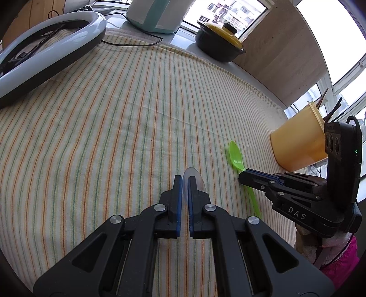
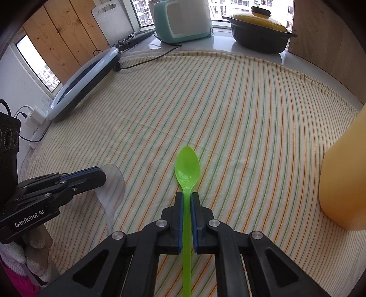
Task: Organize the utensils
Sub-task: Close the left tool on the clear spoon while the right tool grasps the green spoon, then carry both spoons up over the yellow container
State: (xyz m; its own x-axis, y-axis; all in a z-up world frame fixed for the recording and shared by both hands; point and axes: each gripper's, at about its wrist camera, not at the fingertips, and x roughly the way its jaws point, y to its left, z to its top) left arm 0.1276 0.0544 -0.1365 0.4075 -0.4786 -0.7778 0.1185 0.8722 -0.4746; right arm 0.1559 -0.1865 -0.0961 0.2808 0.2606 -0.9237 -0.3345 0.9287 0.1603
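So the whole thing sits on a striped tablecloth [image 1: 128, 118], thin orange and green lines on cream, spread over a pale counter by the windows, with apartment blocks outside. At the back there's a dark casserole pot with a yellow lid [image 2: 260, 34], a mint and white appliance [image 2: 180, 20] and a ring light [image 1: 43, 52] lying flat with its cable trailing across the cloth.

The right gripper [image 2: 187, 198] has its jaws pinched narrow on the handle of a green plastic spoon [image 2: 187, 169], bowl pointing away from the camera. The left gripper [image 1: 184, 182] is likewise squeezed nearly closed on a clear plastic spoon [image 1: 194, 178], gripped near the neck.

Only the left wrist view shows the top of the yellow cup [image 1: 297, 141], with dark sticks poking out of it, probably chopsticks, hard to say. The right wrist view cuts that cup off at the frame edge, just an orange-yellow wall near the green spoon. That view does give wooden boards, a white cutting board leaning on them, and a charger plugged in low on the left.

The clear spoon is tough to read against the stripes, and its handle end is lost behind the left gripper. A pink sleeve and a white glove peek in at the corners.
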